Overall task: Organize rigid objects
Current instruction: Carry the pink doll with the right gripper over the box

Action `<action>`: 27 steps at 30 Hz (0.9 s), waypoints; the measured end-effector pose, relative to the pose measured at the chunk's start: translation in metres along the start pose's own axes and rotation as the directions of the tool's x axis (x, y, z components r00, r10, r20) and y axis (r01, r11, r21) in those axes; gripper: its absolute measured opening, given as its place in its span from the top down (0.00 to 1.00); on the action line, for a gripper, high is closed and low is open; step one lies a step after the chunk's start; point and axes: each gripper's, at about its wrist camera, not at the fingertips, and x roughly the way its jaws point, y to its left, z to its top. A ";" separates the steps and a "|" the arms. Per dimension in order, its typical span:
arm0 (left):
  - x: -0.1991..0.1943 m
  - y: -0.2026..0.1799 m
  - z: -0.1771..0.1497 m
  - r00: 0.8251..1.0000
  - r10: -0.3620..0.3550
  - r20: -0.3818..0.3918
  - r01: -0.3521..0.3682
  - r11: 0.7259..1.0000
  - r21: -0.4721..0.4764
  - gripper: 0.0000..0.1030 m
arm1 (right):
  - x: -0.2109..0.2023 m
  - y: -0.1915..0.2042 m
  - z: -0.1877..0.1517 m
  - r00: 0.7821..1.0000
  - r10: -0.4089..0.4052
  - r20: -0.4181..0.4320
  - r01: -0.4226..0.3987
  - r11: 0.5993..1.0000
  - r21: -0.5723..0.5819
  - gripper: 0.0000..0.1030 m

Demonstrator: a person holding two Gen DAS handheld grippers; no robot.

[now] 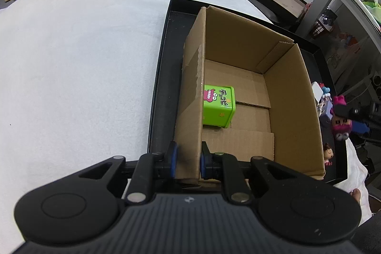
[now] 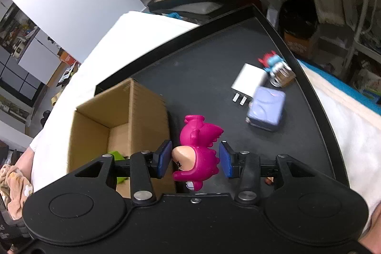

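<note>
Although barely begun, judged as roughly one sixth done: only the green tin [image 1: 218,106] inside the cardboard box [image 1: 293,97], just ahead of the left hand-held gripper [image 1: 188,155] and pressed against the box wall that runs forward from it. Pinched narrow on that near wall, one pad outside and one inside, apparently to steady the box on the black tray [image 1: 162,77].

Over at the right hand-held gripper [image 2: 195,158], held fairly wide and straddling the pink figure [image 2: 200,149]: left pad about touching the figure's face, right pad a little clear of its side, so not clamped. Cannot tell whether resting on the tray or lifted. Box just to the left of this gripper, open top facing up.

Still to go, by this reading: everything loose on the tray ahead and to the right of the right gripper.

Counted:
- one cardboard box, one black tray
- one green tin, in the box
- one pink figure, between the pads
- one white plug [image 2: 247,80], well ahead
- one lilac block [image 2: 266,111], touching the plug's near end
- one blue-and-red figure [image 2: 271,61], farthest ahead, blurred, with something metallic beside it; cannot tell whether separate
- one small doll [image 1: 328,154], by the box's right wall

Five outside, one inside.
</note>
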 end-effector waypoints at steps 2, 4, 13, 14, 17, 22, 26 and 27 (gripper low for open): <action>0.000 0.000 -0.001 1.000 -0.004 0.002 0.004 1.000 -0.002 0.84 | 0.000 0.008 0.003 1.000 0.006 0.004 -0.006 1.000 -0.007 0.58; 0.000 0.001 -0.001 1.000 -0.008 0.003 0.008 1.000 -0.002 0.84 | 0.000 0.018 0.005 1.000 0.012 0.008 -0.012 1.000 -0.022 0.58; 0.000 0.004 -0.001 1.000 -0.022 0.006 0.022 1.000 -0.005 0.83 | 0.007 0.067 0.012 0.999 0.044 0.012 -0.042 0.994 -0.103 0.58; 0.000 0.004 -0.002 1.000 -0.022 0.006 0.022 1.000 -0.004 0.83 | 0.009 0.073 0.011 0.999 0.046 0.009 -0.045 0.993 -0.111 0.58; 0.001 0.005 -0.002 1.000 -0.024 0.007 0.024 1.000 -0.003 0.83 | 0.016 0.088 0.008 0.999 0.047 -0.004 -0.047 0.990 -0.136 0.58; 0.001 0.006 -0.002 1.000 -0.030 0.008 0.030 1.000 -0.006 0.83 | 0.026 0.109 0.002 0.998 0.052 -0.022 -0.055 0.984 -0.167 0.58; 0.000 0.006 -0.003 0.999 -0.034 0.009 0.034 0.999 -0.006 0.83 | 0.035 0.123 -0.004 0.998 0.047 -0.037 -0.054 0.980 -0.192 0.58; 0.000 0.007 -0.003 0.999 -0.036 0.009 0.036 0.999 -0.007 0.83 | 0.037 0.126 -0.005 0.998 0.045 -0.038 -0.051 0.979 -0.198 0.58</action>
